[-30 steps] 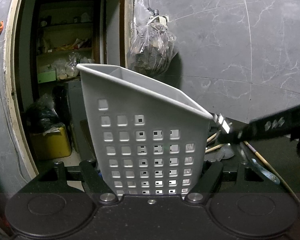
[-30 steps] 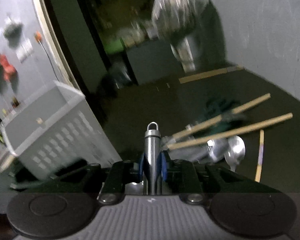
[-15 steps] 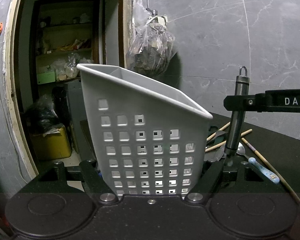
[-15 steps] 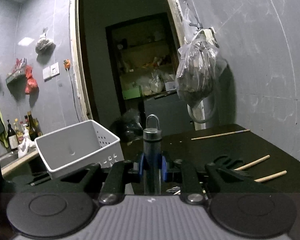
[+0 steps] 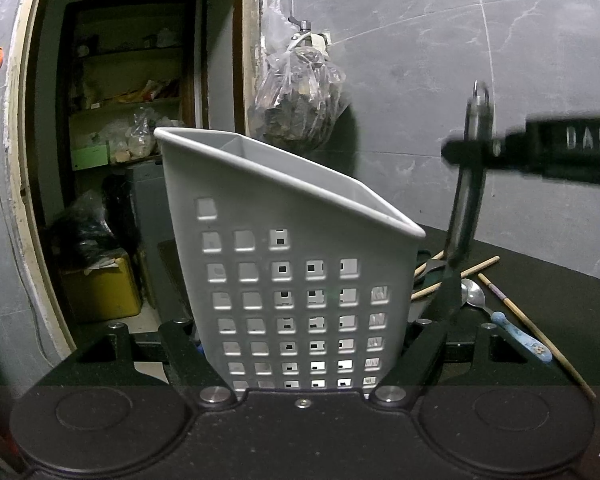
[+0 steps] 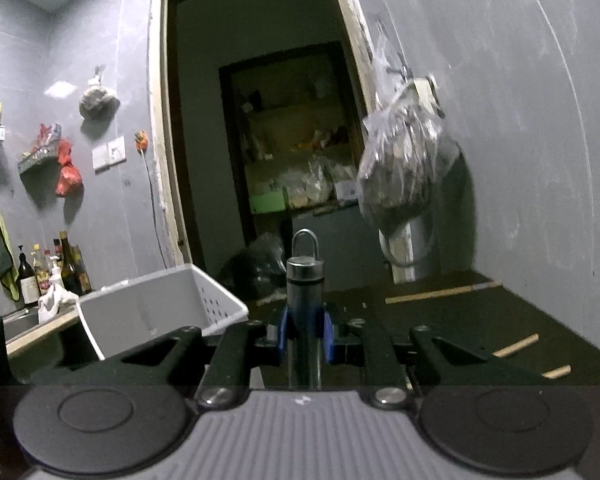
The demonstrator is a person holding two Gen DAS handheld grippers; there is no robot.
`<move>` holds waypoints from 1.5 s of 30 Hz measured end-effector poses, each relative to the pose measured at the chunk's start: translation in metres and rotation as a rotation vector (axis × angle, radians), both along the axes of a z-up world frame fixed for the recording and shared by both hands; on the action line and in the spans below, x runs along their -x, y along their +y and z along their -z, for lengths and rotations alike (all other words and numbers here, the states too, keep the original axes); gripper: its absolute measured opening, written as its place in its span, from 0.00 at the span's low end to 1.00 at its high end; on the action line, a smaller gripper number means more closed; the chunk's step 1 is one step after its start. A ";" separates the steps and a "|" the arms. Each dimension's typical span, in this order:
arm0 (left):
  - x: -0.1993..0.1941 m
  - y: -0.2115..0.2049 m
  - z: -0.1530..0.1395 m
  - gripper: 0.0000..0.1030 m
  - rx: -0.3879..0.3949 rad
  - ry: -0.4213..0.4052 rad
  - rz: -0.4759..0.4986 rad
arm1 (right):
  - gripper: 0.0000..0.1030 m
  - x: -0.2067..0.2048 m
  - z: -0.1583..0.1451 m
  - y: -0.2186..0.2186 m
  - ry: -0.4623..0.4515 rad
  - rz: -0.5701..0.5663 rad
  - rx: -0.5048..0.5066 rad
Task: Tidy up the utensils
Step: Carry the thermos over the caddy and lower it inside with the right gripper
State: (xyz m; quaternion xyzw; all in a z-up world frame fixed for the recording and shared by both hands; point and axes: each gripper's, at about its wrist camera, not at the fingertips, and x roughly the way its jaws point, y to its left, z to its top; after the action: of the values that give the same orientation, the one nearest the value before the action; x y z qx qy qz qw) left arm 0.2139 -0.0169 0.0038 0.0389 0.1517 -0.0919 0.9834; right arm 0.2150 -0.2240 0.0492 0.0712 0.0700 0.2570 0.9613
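Note:
My left gripper [image 5: 304, 344] is shut on a grey perforated utensil basket [image 5: 284, 264] and holds it tilted. The basket also shows in the right wrist view [image 6: 160, 316], low on the left. My right gripper [image 6: 305, 330] is shut on a metal utensil handle [image 6: 303, 304] with a hanging loop at its top, held upright. In the left wrist view that handle [image 5: 470, 176] and the right gripper [image 5: 476, 152] hang to the right of the basket, above its rim. On the dark table lie wooden chopsticks [image 5: 456, 276], a metal spoon [image 5: 474, 292] and a blue-handled spoon [image 5: 520, 338].
A plastic bag [image 5: 300, 108] hangs on the grey wall behind the basket. An open doorway [image 6: 268, 140] with shelves lies behind. Bottles [image 6: 52, 268] stand at the far left. More chopsticks [image 6: 440, 292] lie on the table [image 6: 480, 320] by the wall.
My right gripper has lifted the metal handle off the table, turned it upright and raised it beside the basket. The basket and my left gripper have stayed still.

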 end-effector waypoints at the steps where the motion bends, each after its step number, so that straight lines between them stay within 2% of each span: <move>1: 0.001 0.000 0.000 0.74 0.000 0.000 0.001 | 0.19 0.002 -0.004 0.000 -0.019 0.005 -0.005; 5: 0.002 0.000 0.000 0.74 -0.003 0.001 0.001 | 0.19 0.011 -0.024 -0.003 -0.099 0.031 -0.033; 10: 0.004 -0.001 0.000 0.74 -0.005 0.003 0.004 | 0.19 0.015 -0.061 0.001 -0.192 0.045 -0.021; 15: 0.004 -0.002 0.000 0.74 -0.005 0.002 0.003 | 0.19 0.023 -0.094 0.012 -0.301 0.000 -0.009; 19: 0.004 -0.002 -0.001 0.74 -0.005 0.003 0.002 | 0.19 0.025 -0.107 0.025 -0.331 -0.066 -0.021; 23: 0.003 -0.004 -0.002 0.74 -0.007 0.003 0.000 | 0.20 0.024 -0.111 0.037 -0.323 -0.138 -0.037; 28: 0.003 -0.004 -0.002 0.74 -0.007 0.003 0.001 | 0.20 0.016 -0.101 0.056 -0.281 -0.216 -0.031; 45: 0.003 -0.004 -0.002 0.74 -0.007 0.003 0.001 | 0.20 -0.012 -0.053 0.084 -0.072 -0.285 0.060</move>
State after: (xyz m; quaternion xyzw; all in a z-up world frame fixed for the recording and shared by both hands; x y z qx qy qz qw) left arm 0.2108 -0.0209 0.0059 0.0422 0.1537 -0.0918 0.9829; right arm 0.2271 -0.1403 0.1023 0.0227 0.0527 0.3910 0.9186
